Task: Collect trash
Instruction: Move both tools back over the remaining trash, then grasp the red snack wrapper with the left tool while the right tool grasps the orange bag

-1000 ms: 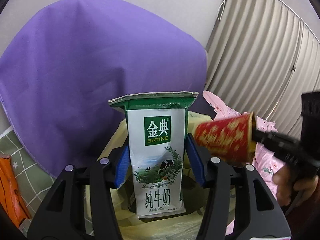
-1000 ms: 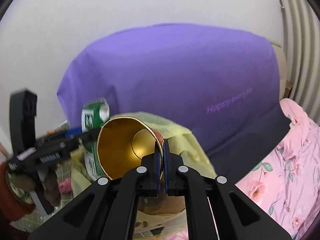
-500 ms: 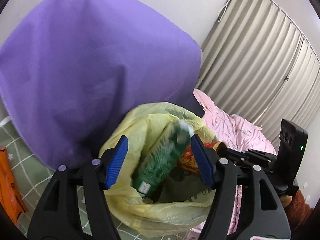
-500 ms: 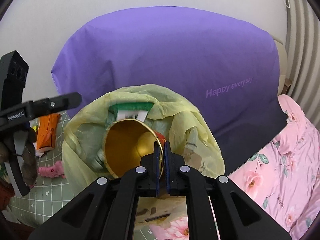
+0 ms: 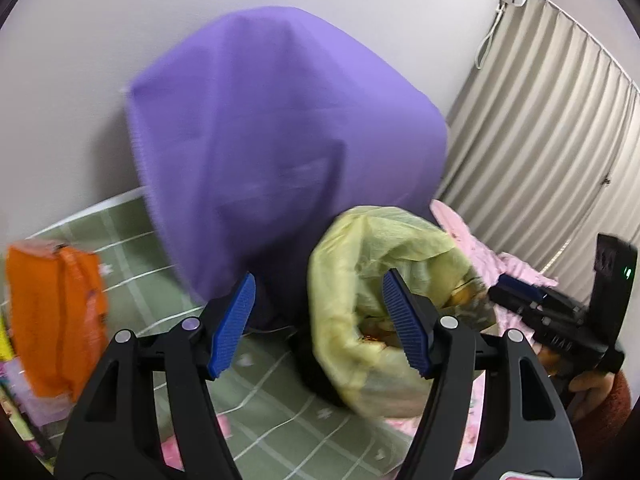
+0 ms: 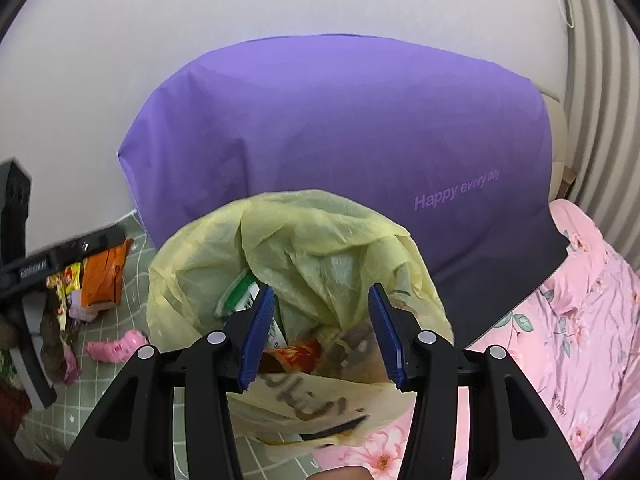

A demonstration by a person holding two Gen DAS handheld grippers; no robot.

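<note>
Yellow thin-plastic trash bag [image 6: 320,248] is seen holding the green-and-white milk carton [image 6: 240,296]; above its mouth the right tongs [image 6: 320,322], just opened, are empty. Left tongs [image 5: 316,324], beside it, are spread wide, empty.

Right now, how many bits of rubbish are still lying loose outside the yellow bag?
About 3: an orange packet, a printed red-and-yellow wrapper beside it, and a pink crumpled scrap nearer the yellow bag. The other gripper hides part of that patch, so more may lie there.

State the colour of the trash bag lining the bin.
The trash bag is pale yellow and see-through; the right wrist view shows it best.
</note>
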